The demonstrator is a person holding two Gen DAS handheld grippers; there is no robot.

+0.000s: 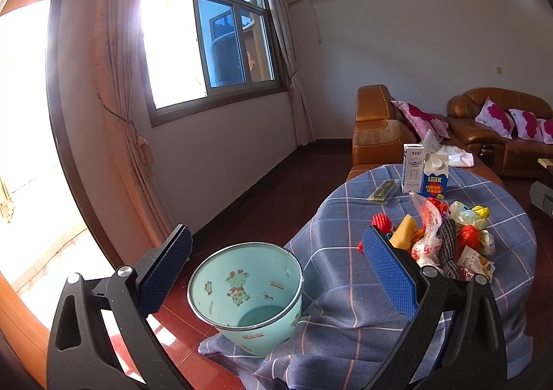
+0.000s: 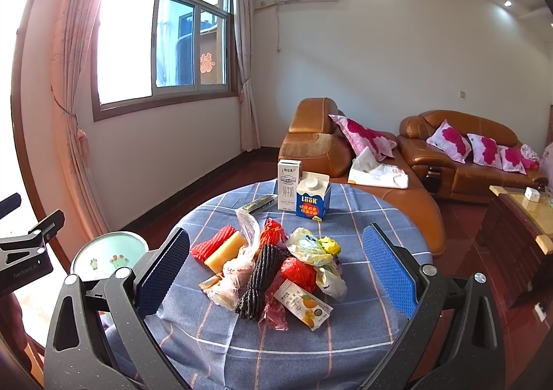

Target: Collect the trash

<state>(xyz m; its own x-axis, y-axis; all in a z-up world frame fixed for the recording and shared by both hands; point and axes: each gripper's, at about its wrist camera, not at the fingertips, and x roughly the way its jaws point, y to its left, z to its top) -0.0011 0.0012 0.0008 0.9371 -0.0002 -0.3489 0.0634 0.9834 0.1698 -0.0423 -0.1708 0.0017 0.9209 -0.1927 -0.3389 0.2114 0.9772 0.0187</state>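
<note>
From the left wrist, the left tongs (image 1: 276, 272) gape wide and empty around the mint bucket (image 1: 246, 296), which sits tilted beside the cloth-draped surface (image 1: 345, 286); a clumsy grip could tip it. From the right wrist, the right tongs (image 2: 276, 272) spread wide, empty, over the trash pile (image 2: 273, 272); loose wrappers may slip or scatter off the edge.

The left claw (image 1: 276, 272) is held wide open around a pale green bucket (image 1: 247, 296) standing by the bench's (image 1: 345, 286) left edge.
</note>
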